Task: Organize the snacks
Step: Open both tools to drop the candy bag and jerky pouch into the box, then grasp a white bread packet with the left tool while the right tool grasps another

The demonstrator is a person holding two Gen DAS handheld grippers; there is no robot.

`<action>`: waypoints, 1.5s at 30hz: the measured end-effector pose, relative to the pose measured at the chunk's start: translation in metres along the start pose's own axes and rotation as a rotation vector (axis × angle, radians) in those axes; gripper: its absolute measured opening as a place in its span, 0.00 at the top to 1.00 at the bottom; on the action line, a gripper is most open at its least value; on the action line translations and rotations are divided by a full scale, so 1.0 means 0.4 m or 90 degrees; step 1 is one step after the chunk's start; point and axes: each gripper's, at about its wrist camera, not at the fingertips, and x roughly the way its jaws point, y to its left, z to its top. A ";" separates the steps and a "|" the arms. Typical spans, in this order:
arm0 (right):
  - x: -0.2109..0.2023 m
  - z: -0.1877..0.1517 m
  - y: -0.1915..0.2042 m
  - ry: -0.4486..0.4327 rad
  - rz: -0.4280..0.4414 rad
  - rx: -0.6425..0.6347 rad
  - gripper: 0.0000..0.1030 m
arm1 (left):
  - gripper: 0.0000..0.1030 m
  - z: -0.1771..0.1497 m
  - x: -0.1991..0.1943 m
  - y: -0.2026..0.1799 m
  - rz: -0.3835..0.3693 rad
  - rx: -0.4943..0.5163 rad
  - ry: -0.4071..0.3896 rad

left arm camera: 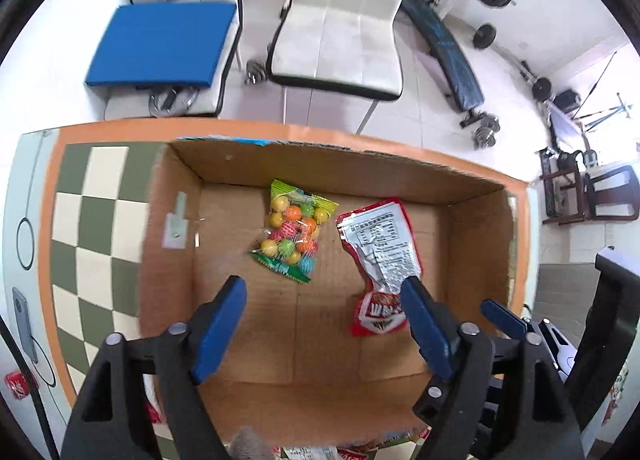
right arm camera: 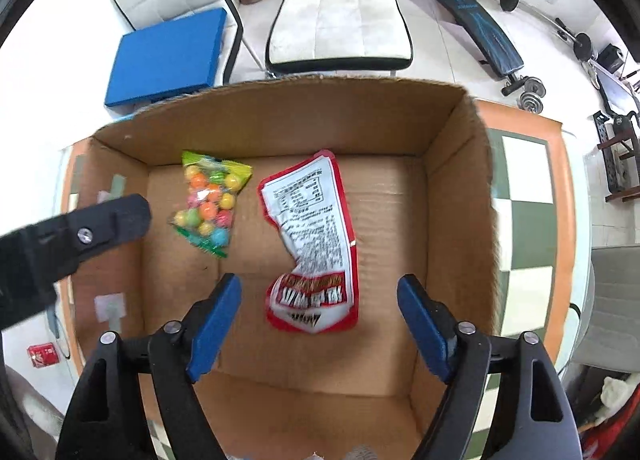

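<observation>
- Between the spread fingers of the right gripper (right arm camera: 319,324) lies the red-and-silver snack pouch (right arm camera: 316,244), flat on the floor of the cardboard box (right arm camera: 456,188); nothing is pinched
- Ahead of the left gripper (left arm camera: 323,324), whose fingers also stand wide apart and empty, rests the bag of coloured candy balls (left arm camera: 294,230), just beside the pouch and not touching it as far as I can tell
- Likely risk: both grippers hang over the same box, close together, so a reach for more snacks could knock one against the other or against the box wall
- Another risk: a finger dragged low could catch the pouch's curled edge and pull it back out
- Around the box is a checked worktop (left arm camera: 96,220) with an orange border; a small red can (left arm camera: 18,384) sits far to the left of the left fingers, and further packets show only partly at the bottom edge
</observation>
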 end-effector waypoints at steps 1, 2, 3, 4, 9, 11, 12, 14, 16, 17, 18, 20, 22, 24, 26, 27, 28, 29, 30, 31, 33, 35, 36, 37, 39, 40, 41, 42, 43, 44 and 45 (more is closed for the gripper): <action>-0.020 -0.014 -0.006 -0.009 0.003 0.001 0.17 | 0.23 -0.009 -0.023 0.002 0.002 0.000 -0.015; -0.043 -0.028 -0.004 -0.018 0.007 -0.001 0.17 | 0.23 -0.023 -0.053 0.005 0.006 -0.003 -0.029; -0.068 -0.046 -0.005 -0.026 0.010 -0.001 0.17 | 0.23 -0.042 -0.087 0.006 0.013 -0.004 -0.043; -0.095 -0.069 -0.003 -0.035 0.014 0.001 0.17 | 0.23 -0.061 -0.116 0.007 0.018 -0.003 -0.057; -0.226 -0.189 -0.012 -0.079 0.065 0.025 0.17 | 0.23 -0.210 -0.240 0.021 0.065 0.003 -0.121; -0.262 -0.257 -0.015 -0.091 0.084 0.034 0.16 | 0.23 -0.294 -0.254 0.041 0.075 -0.013 -0.117; -0.272 -0.292 -0.017 -0.092 0.090 0.037 0.16 | 0.23 -0.345 -0.245 0.054 0.072 -0.026 -0.101; -0.280 -0.372 -0.026 -0.085 0.111 0.051 0.16 | 0.23 -0.443 -0.196 0.084 0.058 -0.052 -0.052; -0.269 -0.449 -0.031 -0.067 0.117 0.059 0.16 | 0.23 -0.524 -0.130 0.116 0.036 -0.087 0.006; -0.253 -0.486 -0.031 -0.054 0.117 0.060 0.16 | 0.23 -0.565 -0.083 0.134 0.008 -0.119 0.046; -0.230 -0.522 -0.034 -0.037 0.117 0.060 0.16 | 0.23 -0.607 -0.026 0.157 -0.007 -0.151 0.090; -0.177 -0.581 -0.035 0.001 0.123 0.062 0.16 | 0.23 -0.670 0.068 0.190 -0.038 -0.204 0.152; -0.116 -0.627 -0.042 0.046 0.126 0.067 0.16 | 0.25 -0.716 0.151 0.219 -0.054 -0.257 0.195; -0.048 -0.662 -0.045 0.085 0.136 0.081 0.16 | 0.25 -0.739 0.217 0.232 -0.059 -0.292 0.220; 0.005 -0.691 -0.046 0.117 0.134 0.085 0.16 | 0.25 -0.747 0.268 0.232 -0.048 -0.302 0.240; 0.025 -0.697 -0.046 0.129 0.133 0.087 0.16 | 0.25 -0.748 0.292 0.231 -0.039 -0.304 0.244; 0.041 -0.705 -0.043 0.139 0.134 0.087 0.16 | 0.25 -0.748 0.311 0.227 -0.025 -0.301 0.249; 0.057 -0.711 -0.039 0.146 0.136 0.085 0.17 | 0.25 -0.748 0.324 0.221 -0.017 -0.297 0.252; 0.069 -0.713 -0.032 0.152 0.136 0.080 0.17 | 0.25 -0.745 0.340 0.215 -0.006 -0.292 0.252; 0.077 -0.713 -0.023 0.156 0.135 0.072 0.17 | 0.25 -0.745 0.346 0.210 0.003 -0.287 0.251; 0.093 -0.710 -0.003 0.158 0.138 0.054 0.17 | 0.34 -0.740 0.358 0.198 0.028 -0.258 0.246; 0.104 -0.698 0.018 0.162 0.141 0.038 0.17 | 0.37 -0.743 0.359 0.193 0.039 -0.229 0.241; 0.113 -0.694 0.030 0.165 0.145 0.029 0.17 | 0.38 -0.742 0.355 0.186 0.053 -0.204 0.238; 0.121 -0.687 0.041 0.169 0.147 0.022 0.17 | 0.38 -0.736 0.350 0.183 0.070 -0.178 0.233; 0.150 -0.678 0.069 0.184 0.148 0.009 0.17 | 0.38 -0.734 0.342 0.173 0.102 -0.119 0.224; 0.165 -0.675 0.082 0.191 0.150 0.002 0.18 | 0.38 -0.723 0.342 0.174 0.110 -0.103 0.224; 0.183 -0.671 0.098 0.196 0.149 -0.005 0.18 | 0.38 -0.725 0.343 0.178 0.109 -0.096 0.228; 0.198 -0.668 0.114 0.201 0.143 -0.014 0.18 | 0.38 -0.727 0.344 0.188 0.102 -0.098 0.234; 0.212 -0.666 0.126 0.205 0.136 -0.019 0.19 | 0.38 -0.727 0.346 0.197 0.091 -0.106 0.241; 0.225 -0.663 0.140 0.209 0.129 -0.024 0.19 | 0.38 -0.726 0.348 0.206 0.077 -0.118 0.246; 0.238 -0.662 0.152 0.214 0.122 -0.026 0.19 | 0.38 -0.725 0.349 0.214 0.061 -0.133 0.249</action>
